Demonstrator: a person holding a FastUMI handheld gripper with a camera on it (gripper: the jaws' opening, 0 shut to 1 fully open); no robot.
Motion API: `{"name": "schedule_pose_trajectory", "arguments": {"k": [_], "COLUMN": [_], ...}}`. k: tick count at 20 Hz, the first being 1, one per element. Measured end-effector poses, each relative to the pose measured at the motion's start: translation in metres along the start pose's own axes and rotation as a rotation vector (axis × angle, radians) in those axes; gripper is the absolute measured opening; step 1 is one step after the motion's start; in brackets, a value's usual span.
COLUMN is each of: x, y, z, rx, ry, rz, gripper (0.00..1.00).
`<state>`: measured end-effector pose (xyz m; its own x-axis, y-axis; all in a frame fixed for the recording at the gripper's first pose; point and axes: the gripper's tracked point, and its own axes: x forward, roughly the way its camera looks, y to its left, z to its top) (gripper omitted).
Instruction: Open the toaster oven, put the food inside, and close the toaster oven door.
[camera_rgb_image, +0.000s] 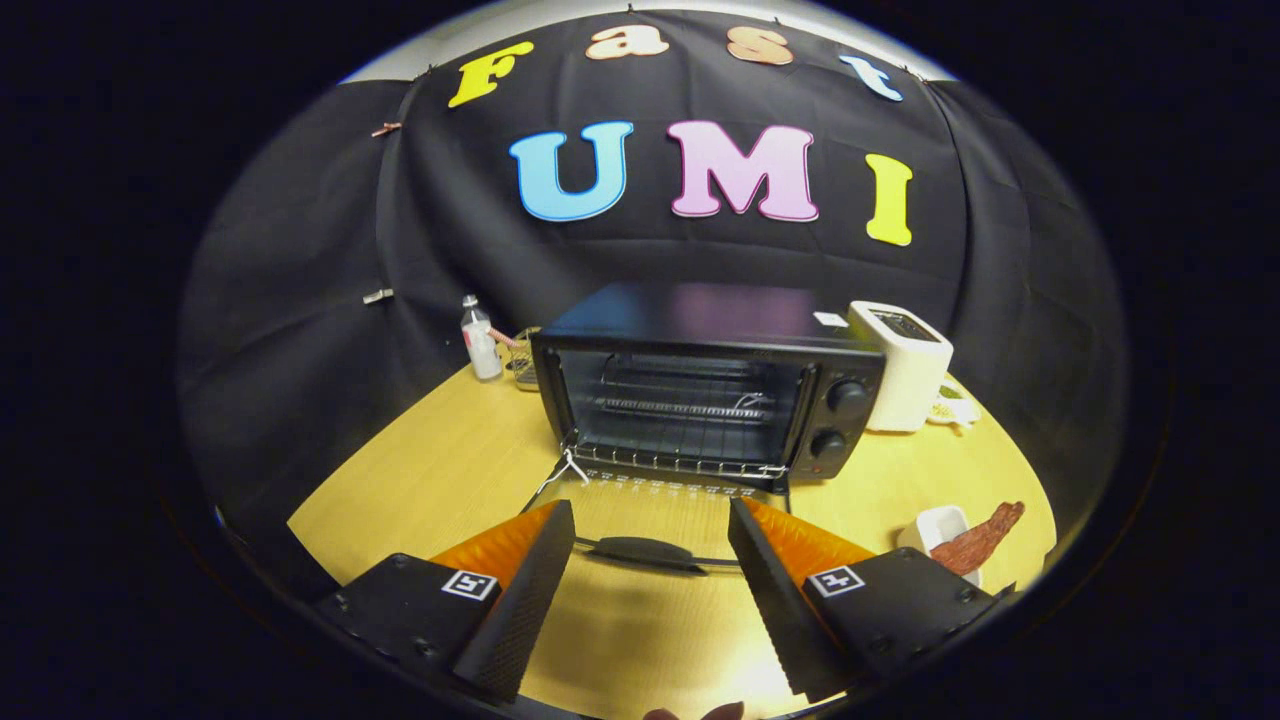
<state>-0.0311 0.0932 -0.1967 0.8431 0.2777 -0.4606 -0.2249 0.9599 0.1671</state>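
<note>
Facing the toaster oven (700, 385) head-on, the gripper (650, 590) hovers low over the wooden tabletop (430, 470) with its jaws spread wide apart and clamped on nothing. The oven door (660, 520) is already folded down flat toward the gripper; its dark handle (645, 551) lies crosswise just ahead of the fingertips, in line with the gap between them. The cavity stands open, and the wire rack (680, 408) inside appears bare.

The food, a reddish-brown elongated piece (982, 538), rests on a small white dish (935, 527) on the tabletop, off to the right of the right finger and nearer the gripper than the oven's control knobs (845, 398). Its long axis runs obliquely, rising away to the right.

Judgement: the opening step looks complete and the food is not yet inside. The next move calls for a swing to the right, with the jaws turned to straddle the piece across its narrow width.

A white toaster (905, 365) stands just beside the oven on its right; a small bottle (480, 338) stands to its left.
</note>
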Motion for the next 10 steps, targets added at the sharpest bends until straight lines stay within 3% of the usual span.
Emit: {"name": "schedule_pose_trajectory", "arguments": {"k": [5, 10], "x": [-0.043, -0.067], "y": [-0.088, -0.183], "z": [0.038, 0.044], "rx": [0.026, 0.045], "ry": [-0.035, -0.022], "rz": [-0.074, -0.137], "gripper": [0.96, 0.96]}}
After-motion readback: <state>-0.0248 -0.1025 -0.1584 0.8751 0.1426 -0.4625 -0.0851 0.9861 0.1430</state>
